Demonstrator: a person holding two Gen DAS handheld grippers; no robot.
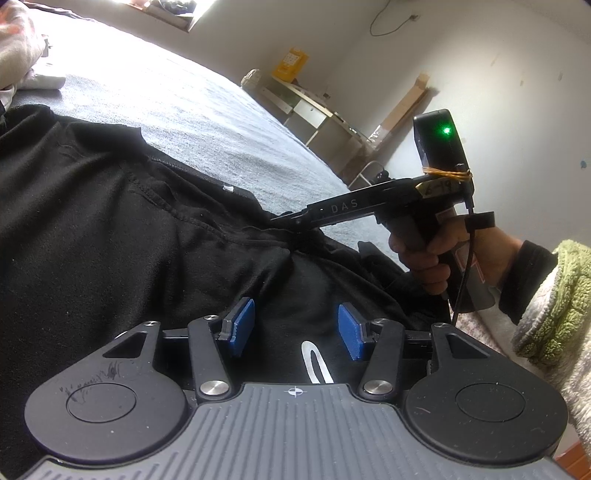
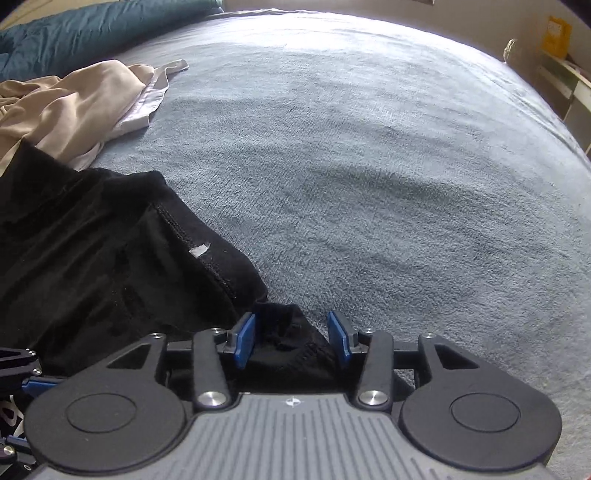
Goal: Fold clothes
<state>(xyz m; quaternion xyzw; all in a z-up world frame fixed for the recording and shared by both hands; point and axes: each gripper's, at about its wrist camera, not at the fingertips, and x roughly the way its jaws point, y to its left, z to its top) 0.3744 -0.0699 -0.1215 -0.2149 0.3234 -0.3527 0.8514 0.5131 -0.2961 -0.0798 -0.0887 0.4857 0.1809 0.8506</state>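
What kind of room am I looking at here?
Most likely a bedroom. A wide bed covered in a grey-blue fleecy blanket fills the view, loose clothes lie on it, among them a black garment, and low shelving stands against the white wall.

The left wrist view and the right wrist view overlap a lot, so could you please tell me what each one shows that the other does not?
Only the left wrist view shows the person's hand gripping the right gripper's handle, a green fleece sleeve, and a white loop print on the black garment. Only the right wrist view shows the beige garment and the teal bedding at the far edge. Both show the black garment, its small grey tag, the grey-blue blanket, the left gripper with jaws apart, and the right gripper with jaws apart around a black fold.
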